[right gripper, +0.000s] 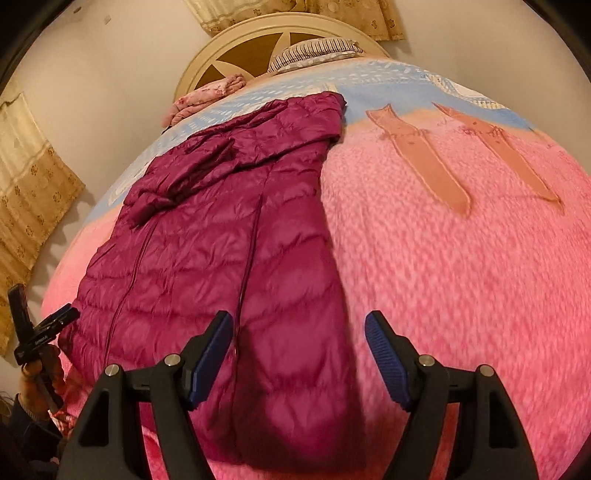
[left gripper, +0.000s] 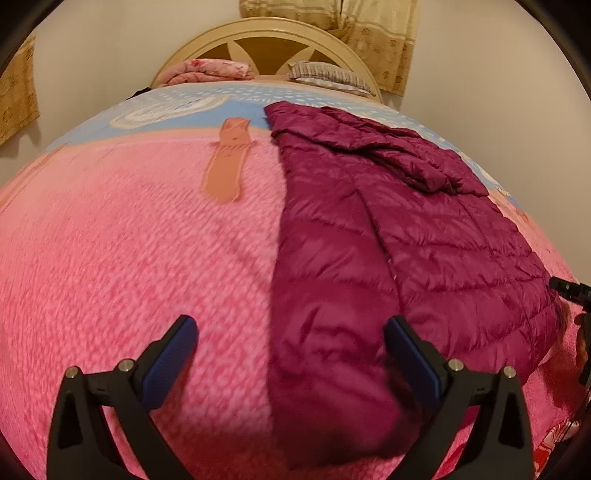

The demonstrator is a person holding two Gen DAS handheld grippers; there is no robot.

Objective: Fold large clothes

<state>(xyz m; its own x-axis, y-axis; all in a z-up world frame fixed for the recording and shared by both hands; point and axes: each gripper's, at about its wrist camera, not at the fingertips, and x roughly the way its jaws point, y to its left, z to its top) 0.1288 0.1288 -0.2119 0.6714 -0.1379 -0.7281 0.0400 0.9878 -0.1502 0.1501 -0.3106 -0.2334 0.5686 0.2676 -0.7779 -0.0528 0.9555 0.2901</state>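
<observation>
Left wrist view: the left tool (left gripper: 290, 341) hangs with its blue-padded jaws spread wide and empty over the near hem of a magenta quilted puffer coat (left gripper: 406, 243). The coat lies lengthwise on the pink fleece bed cover (left gripper: 129, 240), its long axis running away toward the cream headboard (left gripper: 258, 31). In the right wrist view the right tool (right gripper: 299, 345) is likewise wide open, holding nothing, above the same hem's other corner. Both hands look about equally near, each probably set for its own bottom corner.
</observation>
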